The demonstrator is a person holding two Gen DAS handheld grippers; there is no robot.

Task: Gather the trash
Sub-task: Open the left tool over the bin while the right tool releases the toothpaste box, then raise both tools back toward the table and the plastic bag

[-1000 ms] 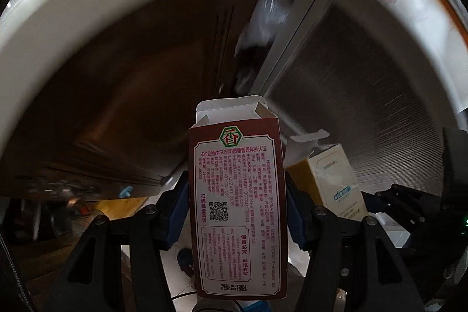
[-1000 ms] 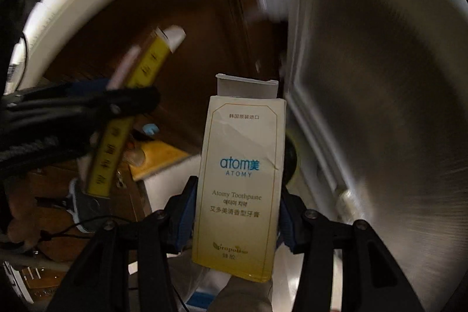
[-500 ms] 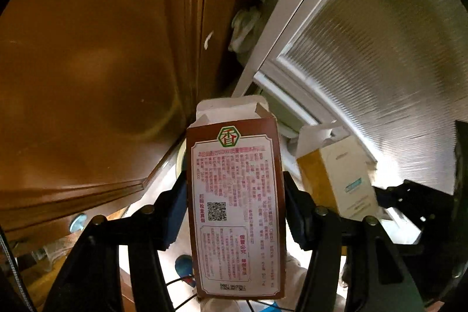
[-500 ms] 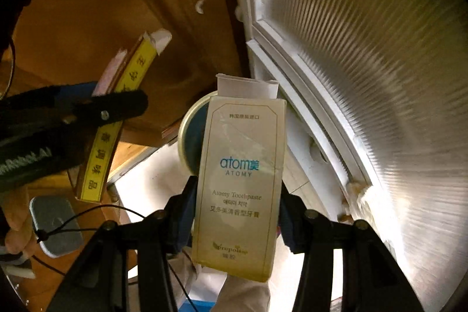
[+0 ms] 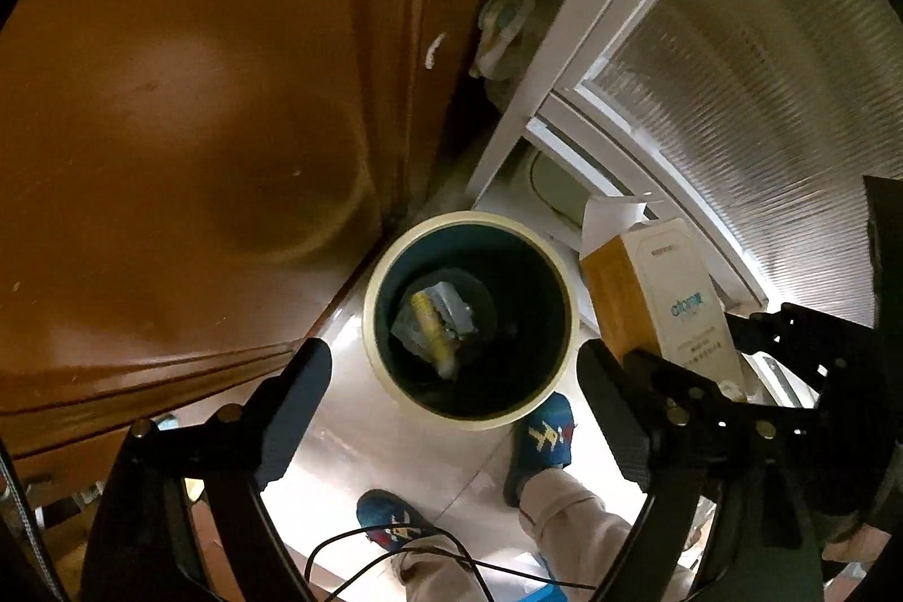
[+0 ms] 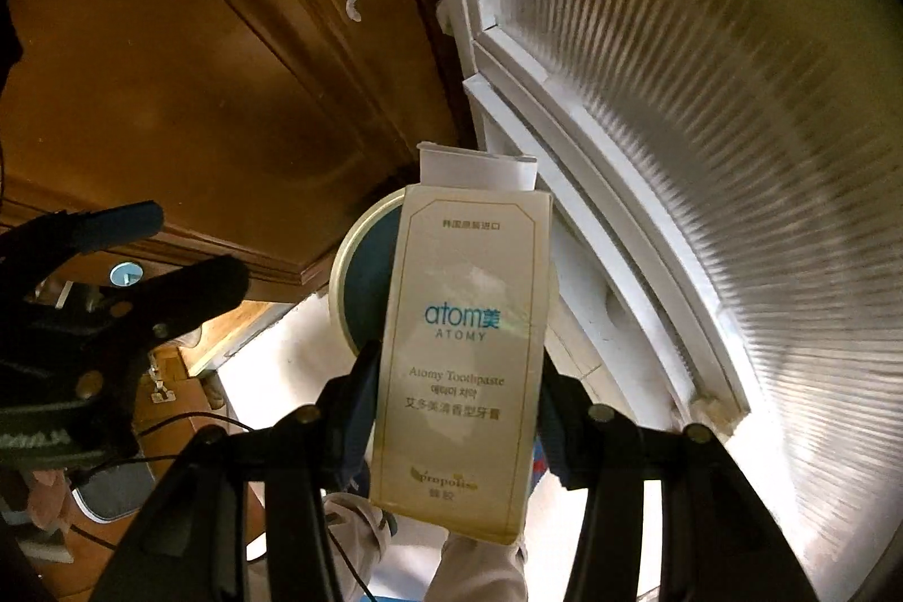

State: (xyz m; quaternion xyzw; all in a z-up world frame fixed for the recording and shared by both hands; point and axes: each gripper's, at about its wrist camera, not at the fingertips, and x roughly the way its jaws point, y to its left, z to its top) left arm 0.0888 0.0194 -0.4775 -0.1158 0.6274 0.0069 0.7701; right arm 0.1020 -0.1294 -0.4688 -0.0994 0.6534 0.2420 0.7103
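A round bin (image 5: pixel 377 331) with a cream rim and dark teal inside stands on the floor below my left gripper (image 5: pixel 451 399). The left gripper is open and empty, its jaws spread wide above the bin. Crumpled wrappers and a yellow-edged carton (image 5: pixel 432 325) lie at the bin's bottom. My right gripper (image 6: pixel 457 410) is shut on a cream Atomy toothpaste box (image 6: pixel 463 354), held upright with its top flap open. That box also shows in the left wrist view (image 5: pixel 671 303), just right of the bin. In the right wrist view the bin's rim (image 6: pixel 344 275) shows behind the box.
A brown wooden cabinet door (image 5: pixel 197 105) rises at the left. A white-framed ribbed glass door (image 5: pixel 762 83) stands at the right. The person's feet in blue slippers (image 5: pixel 544 438) stand on the pale floor beside the bin. The open left gripper (image 6: pixel 113 286) shows at the right view's left.
The left gripper has opened and the red-brown carton it held is gone from its jaws; a carton now lies in the bin. Both views have tilted down toward the bin.
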